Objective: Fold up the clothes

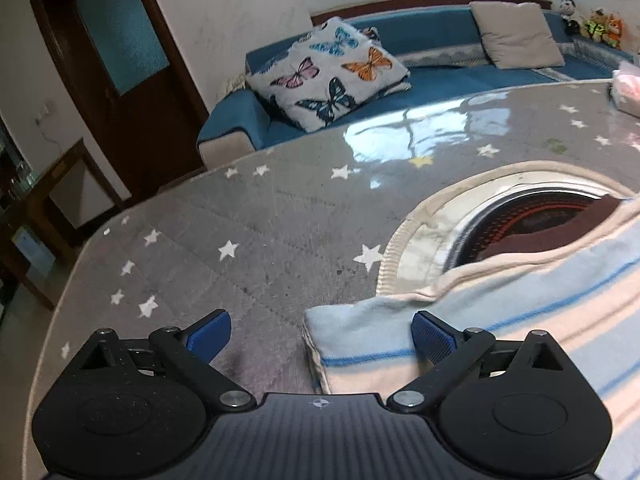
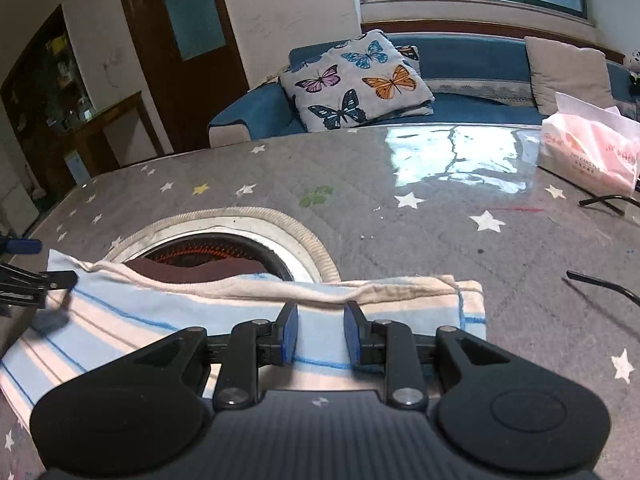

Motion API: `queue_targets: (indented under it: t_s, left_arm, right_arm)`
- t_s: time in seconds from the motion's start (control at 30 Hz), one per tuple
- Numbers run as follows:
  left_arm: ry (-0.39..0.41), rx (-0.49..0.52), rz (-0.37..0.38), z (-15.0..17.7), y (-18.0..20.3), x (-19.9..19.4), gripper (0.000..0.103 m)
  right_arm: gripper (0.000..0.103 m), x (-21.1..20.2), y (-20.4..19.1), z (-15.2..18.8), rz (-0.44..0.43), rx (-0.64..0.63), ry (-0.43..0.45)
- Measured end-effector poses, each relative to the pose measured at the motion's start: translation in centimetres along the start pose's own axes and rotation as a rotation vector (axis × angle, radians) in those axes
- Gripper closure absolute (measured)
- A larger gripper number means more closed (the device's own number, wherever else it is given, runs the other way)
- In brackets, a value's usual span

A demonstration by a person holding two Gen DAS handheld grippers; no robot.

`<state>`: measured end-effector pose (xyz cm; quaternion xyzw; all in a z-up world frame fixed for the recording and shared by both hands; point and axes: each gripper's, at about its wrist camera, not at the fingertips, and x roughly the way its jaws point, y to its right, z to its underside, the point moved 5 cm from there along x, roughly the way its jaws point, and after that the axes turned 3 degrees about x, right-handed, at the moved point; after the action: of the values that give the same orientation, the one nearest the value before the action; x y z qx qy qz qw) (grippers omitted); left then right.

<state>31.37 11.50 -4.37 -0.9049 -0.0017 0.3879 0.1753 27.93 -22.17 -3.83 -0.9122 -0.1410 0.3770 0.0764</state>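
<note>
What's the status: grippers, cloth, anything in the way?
Left gripper open at the cloth's left corner. Right gripper part open over its right half, nothing gripped. Cloth folded flat, overlapping the heater opening. Tissue pack well clear.

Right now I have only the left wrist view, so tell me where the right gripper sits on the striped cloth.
Observer: The right gripper is over the right half of the striped cloth. Its jaws are narrowly open, with nothing pinched.
Operator: Give me the cloth's right end.
Observer: It ends in a folded edge lying flat on the star-print table cover, to the right of the round opening with the red grille.
Operator: Report anything beyond that edge.
Observer: A bent black rod lies on the cover further right, apart from the cloth.
</note>
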Motion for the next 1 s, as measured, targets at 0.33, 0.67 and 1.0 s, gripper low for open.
queue_targets:
  t_s: [0.33, 0.67, 1.0]
  left_arm:
    - [0.027, -0.018, -0.008, -0.7, 0.2, -0.7, 0.000]
    - [0.002, 0.018, 0.003, -1.4, 2.7, 1.0, 0.000]
    - [0.010, -0.011, -0.010, -1.3, 1.8, 0.5, 0.000]
  right_arm:
    - [0.076, -2.0, 1.7, -0.6, 0.001, 0.059, 0.057]
    - [0.079, -1.3, 2.9, -0.8, 0.049, 0.044, 0.062]
    - [0.080, -3.6, 3.7, -0.4, 0.048, -0.012, 0.079]
